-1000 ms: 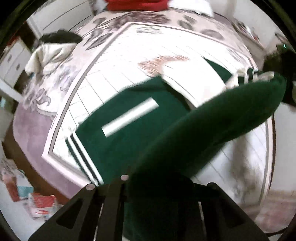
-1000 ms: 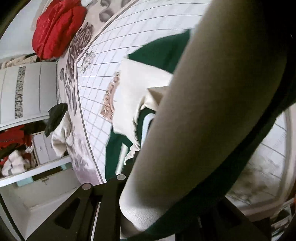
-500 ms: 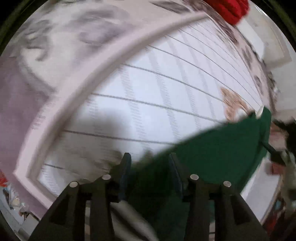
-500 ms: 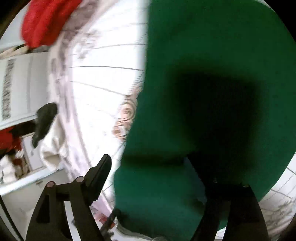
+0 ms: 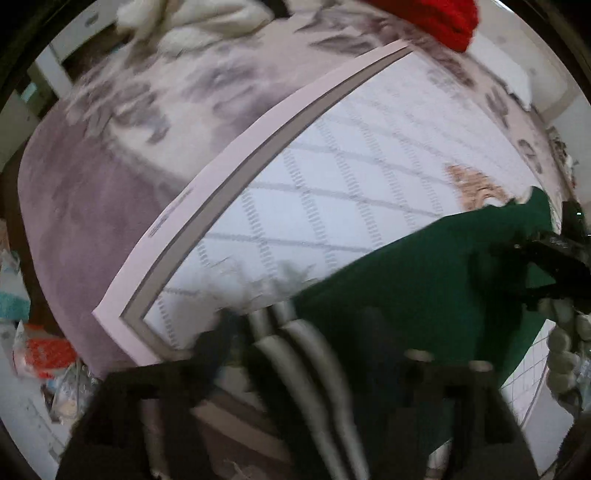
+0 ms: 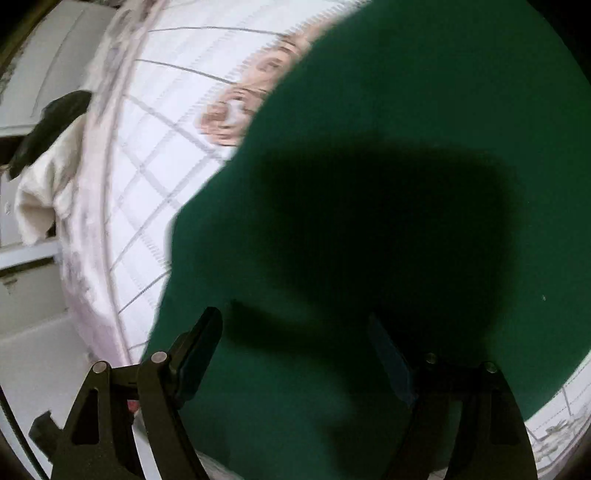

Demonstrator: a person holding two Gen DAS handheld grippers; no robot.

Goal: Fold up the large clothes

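A large green garment (image 6: 388,166) lies spread on a bed, over a white bedspread (image 5: 369,177) with a grey diamond grid. The bedspread has a pale pink and grey border band (image 5: 236,166) and beyond it a mauve flowered edge.

In the left wrist view the garment covers the lower right part of the bed. Its striped cuff or hem (image 5: 303,354), with white and dark bands, sits between the two fingers of the left tool (image 5: 295,339). That tool is blurred; its jaws are opening, and the striped edge lies between them without either finger clearly pressing on it. At the right edge of this view the right tool (image 5: 554,269) shows as a dark shape above the green cloth.

In the right wrist view the green cloth fills most of the picture, with a dark shadow across its middle. The right tool (image 6: 299,354) hangs over it with its fingers wide apart, the cloth below and between them, no pad pinching it. A pinkish ornament (image 6: 236,110) printed on the bedspread peeks out beside the upper left edge of the garment.

At the far end of the bed lie a red item (image 5: 436,14) and a cream bundle (image 5: 207,22). The right wrist view shows a dark piece of clothing (image 6: 51,125) on cream cloth at the bed's side.
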